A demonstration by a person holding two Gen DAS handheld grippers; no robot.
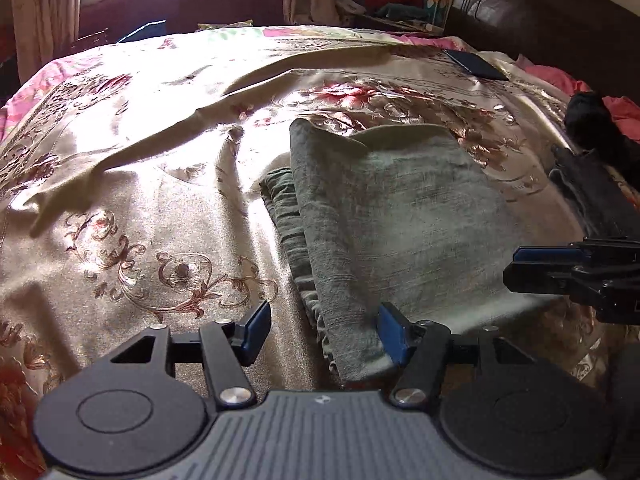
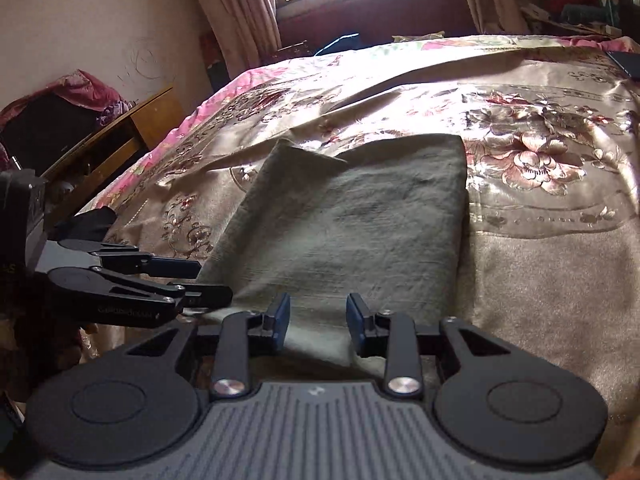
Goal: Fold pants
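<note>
Grey-green pants (image 1: 400,208) (image 2: 352,216) lie folded into a rectangle on the floral satin bedspread (image 1: 140,200) (image 2: 540,280); one far corner is turned up. Their gathered waistband (image 1: 288,216) shows along the left side. My left gripper (image 1: 324,330) is open at the near left corner, the cloth's edge lying between its blue pads without being pinched. My right gripper (image 2: 318,320) is open over the near edge, nothing clamped. Each gripper also shows in the other's view: the right gripper (image 1: 520,268) at the right, the left gripper (image 2: 200,280) at the left.
A dark phone (image 1: 476,65) (image 2: 624,62) lies near the far right of the bed. Dark garments (image 1: 592,192) are piled at the right edge by the brown headboard (image 1: 540,12). A wooden side table (image 2: 120,132) stands left of the bed, curtains and a window behind.
</note>
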